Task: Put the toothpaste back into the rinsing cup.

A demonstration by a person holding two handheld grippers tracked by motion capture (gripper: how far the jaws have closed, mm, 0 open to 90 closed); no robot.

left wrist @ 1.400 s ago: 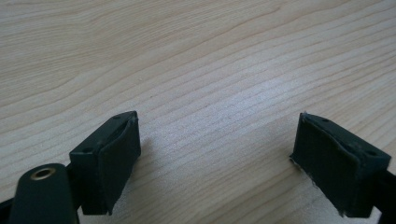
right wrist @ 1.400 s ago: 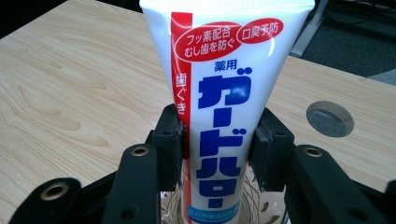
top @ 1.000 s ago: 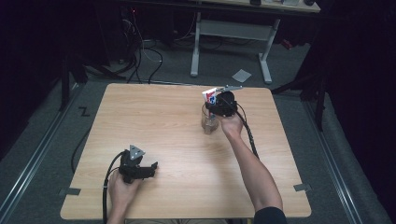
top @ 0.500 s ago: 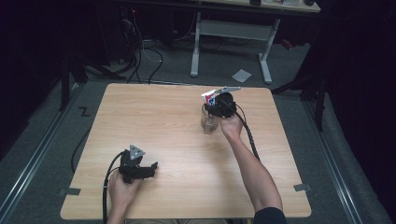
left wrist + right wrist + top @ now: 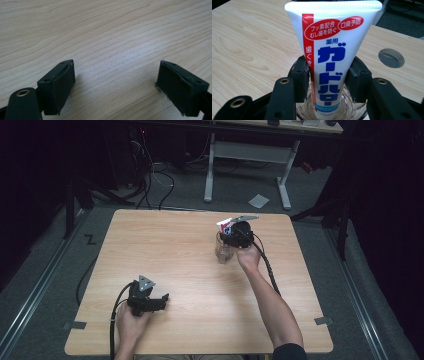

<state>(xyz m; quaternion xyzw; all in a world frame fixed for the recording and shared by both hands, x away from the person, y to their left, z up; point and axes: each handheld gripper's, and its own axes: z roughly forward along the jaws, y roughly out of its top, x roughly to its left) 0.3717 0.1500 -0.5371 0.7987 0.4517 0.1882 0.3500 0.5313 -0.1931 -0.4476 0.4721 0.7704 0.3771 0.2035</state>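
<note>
A wooden table under a dim room. At about one o'clock on it stands a clear glass with a white toothpaste tube upright inside, cap end down. The right gripper hangs over the glass, its jaws narrow on either side of the tube; whether the pads press it, I cannot tell. At seven o'clock the left gripper rests near the table's front edge, jaws wide, nothing between them.
</note>
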